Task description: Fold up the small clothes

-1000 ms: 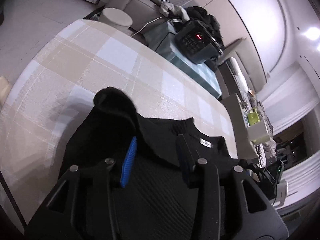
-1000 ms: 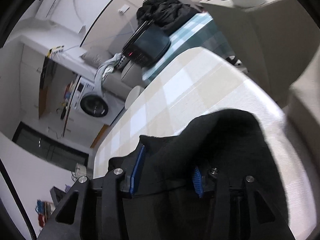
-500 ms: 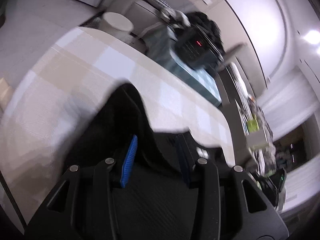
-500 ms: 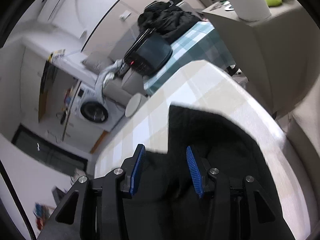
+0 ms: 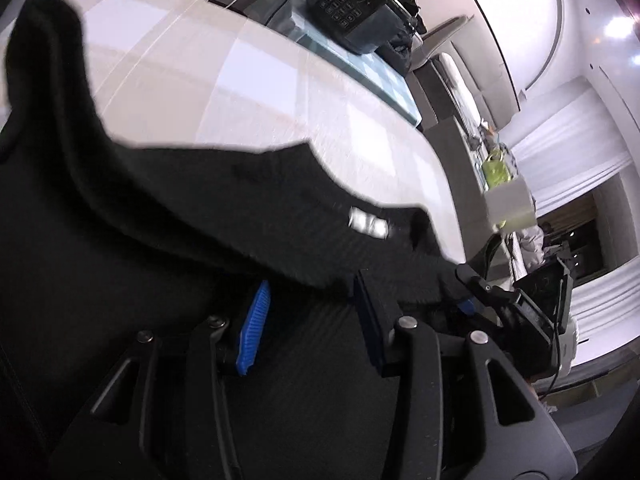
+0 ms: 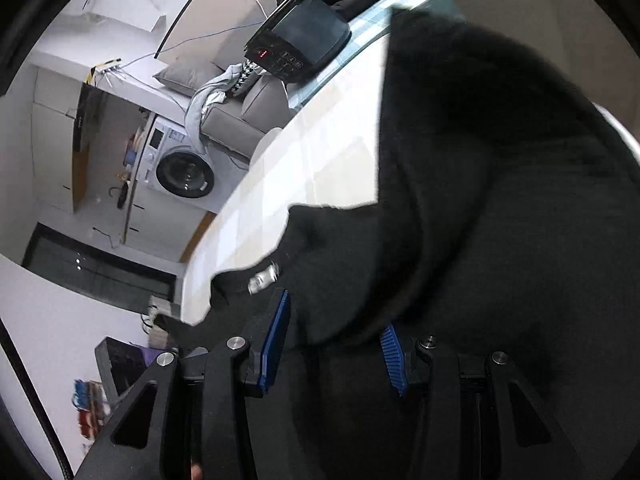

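item: black garment [image 5: 248,200], raised over the checked table [image 5: 248,80], draped across both tools. left gripper [image 5: 308,304], right gripper [image 6: 336,332]: jaws wide, grip unclear (cloth hides fingertips). step: carrying a fold over. next: lay edge flat, aligned.

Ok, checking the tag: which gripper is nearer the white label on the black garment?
Right, probably. The white label sits just beside the right gripper, at its tip; for the left gripper it lies farther out beyond the tips.
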Available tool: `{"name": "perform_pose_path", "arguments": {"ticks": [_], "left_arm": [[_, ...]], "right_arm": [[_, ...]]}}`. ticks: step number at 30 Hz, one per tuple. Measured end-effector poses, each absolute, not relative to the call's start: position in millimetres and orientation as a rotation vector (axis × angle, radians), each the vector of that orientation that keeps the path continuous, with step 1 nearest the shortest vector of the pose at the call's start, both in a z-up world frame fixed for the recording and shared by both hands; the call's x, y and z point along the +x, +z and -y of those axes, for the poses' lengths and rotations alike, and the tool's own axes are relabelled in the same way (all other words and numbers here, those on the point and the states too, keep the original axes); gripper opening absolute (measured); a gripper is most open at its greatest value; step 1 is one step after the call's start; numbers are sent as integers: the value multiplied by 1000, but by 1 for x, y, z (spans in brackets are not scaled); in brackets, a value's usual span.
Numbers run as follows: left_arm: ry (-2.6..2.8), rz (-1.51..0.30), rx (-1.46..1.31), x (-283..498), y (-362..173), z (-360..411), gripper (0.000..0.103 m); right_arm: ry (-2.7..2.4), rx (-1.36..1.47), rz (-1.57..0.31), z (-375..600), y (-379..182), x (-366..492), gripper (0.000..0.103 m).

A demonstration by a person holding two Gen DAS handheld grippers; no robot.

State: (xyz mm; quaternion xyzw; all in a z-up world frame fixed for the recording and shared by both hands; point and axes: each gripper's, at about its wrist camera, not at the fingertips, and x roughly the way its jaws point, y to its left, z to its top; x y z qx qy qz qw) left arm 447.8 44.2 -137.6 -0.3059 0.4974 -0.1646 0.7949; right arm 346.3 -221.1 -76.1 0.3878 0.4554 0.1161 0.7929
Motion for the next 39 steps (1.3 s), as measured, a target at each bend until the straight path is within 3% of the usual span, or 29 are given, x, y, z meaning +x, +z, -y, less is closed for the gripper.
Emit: {"name": "perform_pose_path", "arguments": {"ticks": [8, 16, 21, 25, 27, 31, 34, 39], "left_arm": [[-261, -966, -695, 484, -119, -73, 38], [-114, -932, -553, 402, -93, -139, 41], [21, -900, -445, 332, -88, -183, 54], [61, -951, -433, 300, -109, -205, 54], [21, -977, -434, 290, -120, -204, 43], [-23, -977, -403, 267, -128, -197, 31], [-66, -980, -388, 257, -130, -187, 19], [-97, -987, -362, 229, -127, -176, 12]], "right_arm": [[188, 880, -813, 239, -53, 375, 44], [174, 672, -881, 247, -21, 323, 45], [123, 535, -877, 265, -10, 254, 71], [56, 480, -932, 286, -20, 225, 73], [25, 458, -962, 293, -29, 216, 73], [3, 431, -996, 301, -48, 209, 73], [25, 439, -1004, 304, -58, 209, 65], [42, 431, -1003, 309, -69, 220, 22]]}}
